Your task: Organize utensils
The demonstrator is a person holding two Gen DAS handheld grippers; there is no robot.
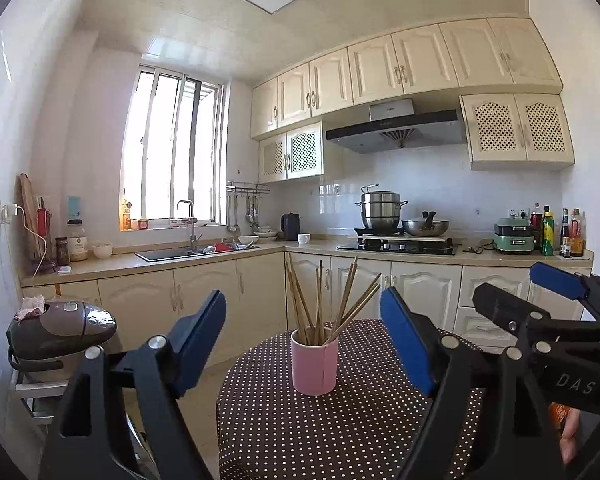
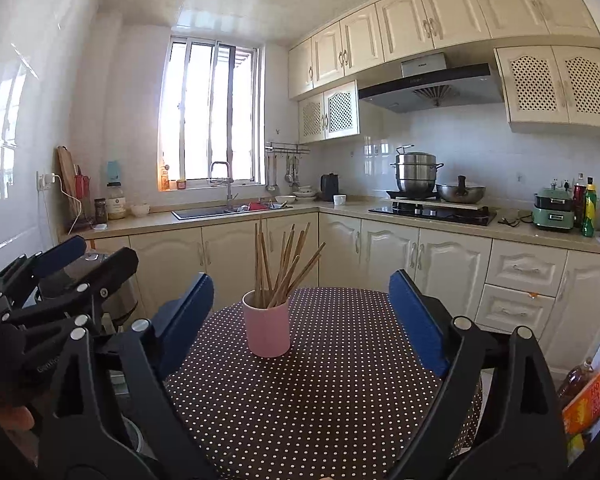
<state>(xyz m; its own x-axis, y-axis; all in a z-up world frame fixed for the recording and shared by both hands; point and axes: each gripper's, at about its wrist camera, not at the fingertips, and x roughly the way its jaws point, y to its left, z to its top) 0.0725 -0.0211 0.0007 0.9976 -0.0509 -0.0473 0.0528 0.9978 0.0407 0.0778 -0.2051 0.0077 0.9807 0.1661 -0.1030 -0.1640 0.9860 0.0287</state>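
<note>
my left claw [image 1: 303,340] and right claw [image 2: 301,320] both gape wide, empty, short of the pink cup [image 1: 314,362] of chopsticks [image 1: 328,300] on the dotted table [image 1: 340,432].

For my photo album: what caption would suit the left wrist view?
Open left gripper faces a pink cup of chopsticks on a polka-dot table.

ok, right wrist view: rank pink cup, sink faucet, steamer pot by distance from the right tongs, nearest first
1. Pink cup of chopsticks, on the polka-dot table, just ahead between the open right tongs.
2. Steamer pot, on the stove at the back right.
3. Sink faucet, under the window at the back left; not clearly farther than the pot, too close to call.
</note>
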